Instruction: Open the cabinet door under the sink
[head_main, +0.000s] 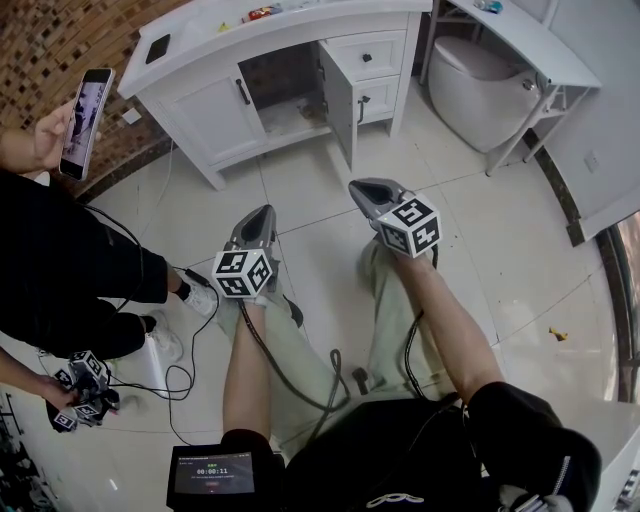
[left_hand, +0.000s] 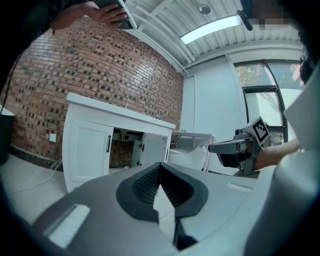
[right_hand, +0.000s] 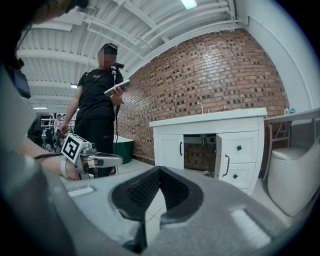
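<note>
The white sink cabinet stands at the far side of the tiled floor. Its left door with a dark handle is closed. The right door stands swung outward, and the dark inside under the sink shows. My left gripper and right gripper hover over the floor, well short of the cabinet, both shut on nothing. In the left gripper view the jaws meet at the tip; in the right gripper view the jaws do too, with the open door ahead.
A person at the left holds up a phone and carries spare grippers. A toilet stands right of the cabinet under a white frame table. Two drawers sit beside the open door. Cables trail on the floor.
</note>
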